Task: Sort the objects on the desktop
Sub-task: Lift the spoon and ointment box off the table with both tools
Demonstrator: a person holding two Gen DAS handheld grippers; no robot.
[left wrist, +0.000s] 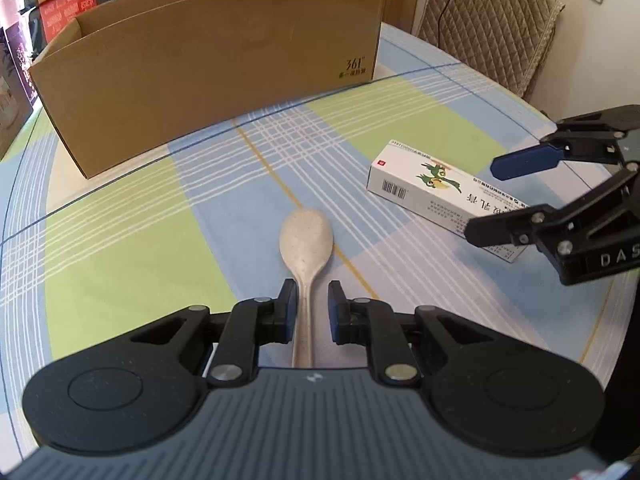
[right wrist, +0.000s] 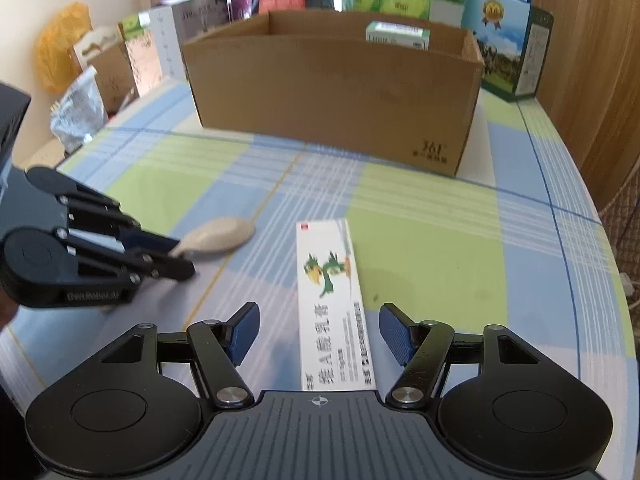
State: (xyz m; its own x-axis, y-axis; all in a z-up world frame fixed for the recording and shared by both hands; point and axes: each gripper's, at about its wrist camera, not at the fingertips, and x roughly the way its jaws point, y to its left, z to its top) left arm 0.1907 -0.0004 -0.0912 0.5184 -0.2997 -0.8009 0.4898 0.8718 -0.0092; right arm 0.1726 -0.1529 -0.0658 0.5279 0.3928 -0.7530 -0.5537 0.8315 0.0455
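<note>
Beyond both gaping jaws, straddling spoon [left wrist: 306, 236] and ointment box [right wrist: 332, 296], stands a cardboard box [left wrist: 208, 76].

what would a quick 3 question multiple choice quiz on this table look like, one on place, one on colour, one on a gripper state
1. Where does the spoon handle lie?
A. between the left gripper fingers
B. inside the cardboard box
C. on top of the white carton

2. What colour is the spoon?
A. red
B. beige
C. black

3. How does the right gripper stand?
A. shut on the carton
B. shut on the spoon
C. open, fingers either side of the carton

Answers:
1 A, the handle runs between the two pads in the left wrist view.
2 B, its bowl is pale beige.
3 C, gaps show on both sides of the carton.
</note>
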